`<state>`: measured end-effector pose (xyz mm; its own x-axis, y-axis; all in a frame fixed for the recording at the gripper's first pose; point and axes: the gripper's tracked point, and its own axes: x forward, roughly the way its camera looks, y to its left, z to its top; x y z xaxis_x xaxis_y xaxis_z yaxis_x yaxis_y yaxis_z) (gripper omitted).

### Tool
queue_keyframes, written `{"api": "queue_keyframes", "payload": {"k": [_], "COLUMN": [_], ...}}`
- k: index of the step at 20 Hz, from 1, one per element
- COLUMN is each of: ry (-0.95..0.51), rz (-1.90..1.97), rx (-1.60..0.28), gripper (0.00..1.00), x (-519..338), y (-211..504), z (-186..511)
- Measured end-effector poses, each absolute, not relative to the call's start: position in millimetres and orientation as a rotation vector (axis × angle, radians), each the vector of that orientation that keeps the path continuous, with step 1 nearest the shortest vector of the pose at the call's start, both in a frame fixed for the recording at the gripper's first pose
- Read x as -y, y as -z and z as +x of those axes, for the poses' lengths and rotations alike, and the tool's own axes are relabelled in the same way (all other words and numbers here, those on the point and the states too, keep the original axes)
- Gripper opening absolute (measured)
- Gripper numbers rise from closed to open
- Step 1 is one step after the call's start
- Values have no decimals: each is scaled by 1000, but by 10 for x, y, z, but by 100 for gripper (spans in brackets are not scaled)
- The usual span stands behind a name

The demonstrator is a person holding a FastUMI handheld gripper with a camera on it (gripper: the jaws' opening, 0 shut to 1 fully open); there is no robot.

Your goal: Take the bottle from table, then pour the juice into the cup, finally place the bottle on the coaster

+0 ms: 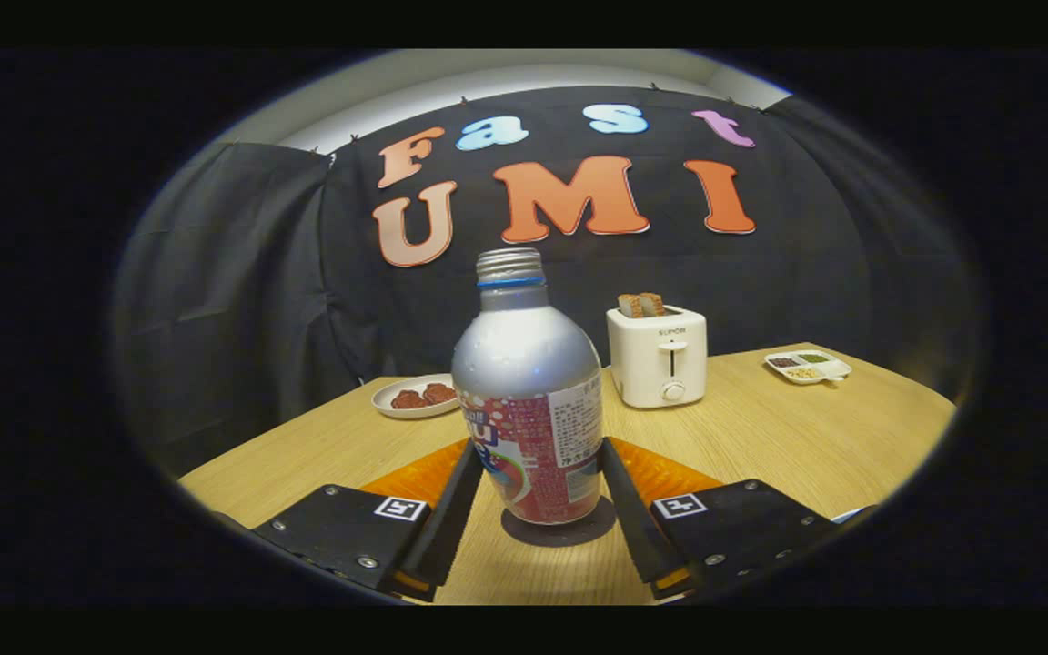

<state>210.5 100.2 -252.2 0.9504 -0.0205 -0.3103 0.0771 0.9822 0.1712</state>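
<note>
I see the gripper [535,478] closed on the bottle [531,400], both fingers pressing its lower sides; the bottle stands upright, uncapped, on a dark round coaster [556,532] on the wooden surface [788,437]. Beyond it, a plate [415,397] holds brown food pieces, a toaster [658,355] holds bread slices, and a divided dish [808,366] holds small portions.

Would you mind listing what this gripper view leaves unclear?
- Dark round coaster: mostly covered by the silver metal bottle standing on it.
- Orange thing: hidden behind bottle and fingers; unidentifiable.
- Gripper: fingers flank the bottle; contact unclear.
- White divided dish: contents too small.
- Juice level: bottle opaque.
</note>
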Motion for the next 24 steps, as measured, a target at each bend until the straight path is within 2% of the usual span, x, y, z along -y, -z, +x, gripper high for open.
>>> {"api": "queue_keyframes", "payload": {"k": [18, 24], "ry": [38, 64], "rz": [190, 145], "rx": [-409, -402], "gripper": [76, 82], "x": [-1087, -1025], "y": [3006, 2894], "z": [2125, 2003]}}
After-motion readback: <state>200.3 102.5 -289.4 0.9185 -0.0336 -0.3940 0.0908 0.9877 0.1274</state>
